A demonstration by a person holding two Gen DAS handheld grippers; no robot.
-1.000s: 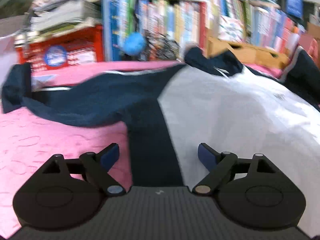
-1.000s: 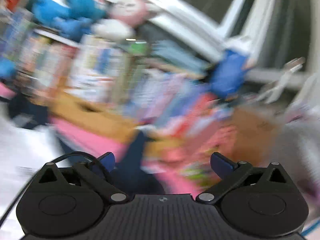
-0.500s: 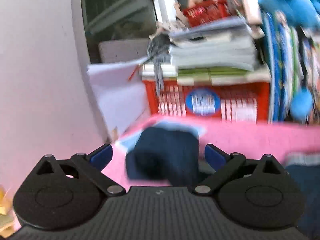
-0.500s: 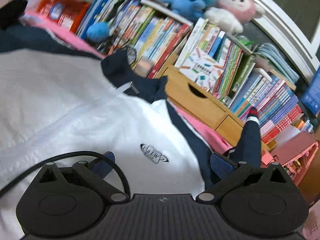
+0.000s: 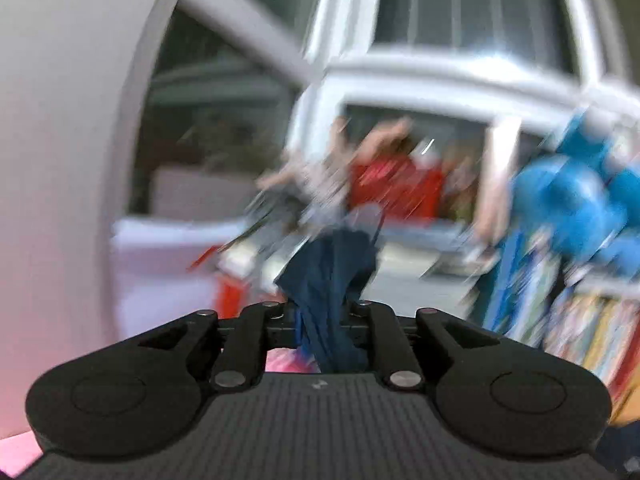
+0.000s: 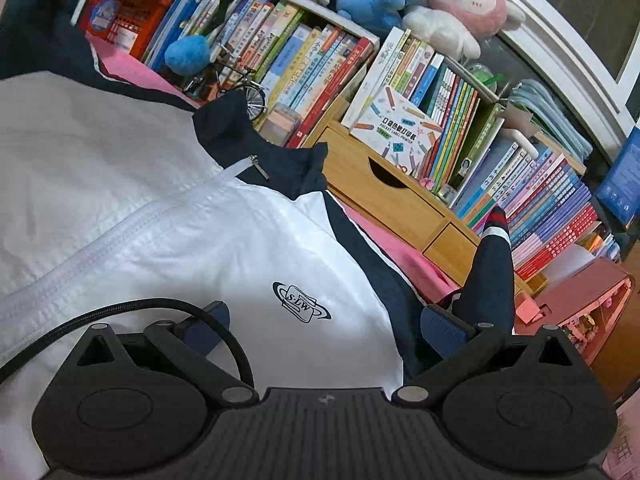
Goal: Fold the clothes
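A white jacket with navy collar and navy sleeves lies spread on a pink cover. A blue emblem marks its chest. My right gripper hovers open just over the chest, and its right finger stands beside a raised navy sleeve with a striped cuff. In the blurred left wrist view my left gripper is closing, its jaws almost together, with a bunch of the other navy sleeve pinched between them and lifted off the cover.
Rows of books, a wooden drawer box and plush toys line the far edge behind the jacket. A red crate stands at the far left. Window frames and a pale wall fill the left view.
My left gripper went from open around the dark sleeve end to clamped on it, then rose and swung up toward the window. The right gripper dropped over the jacket's chest, then held still.
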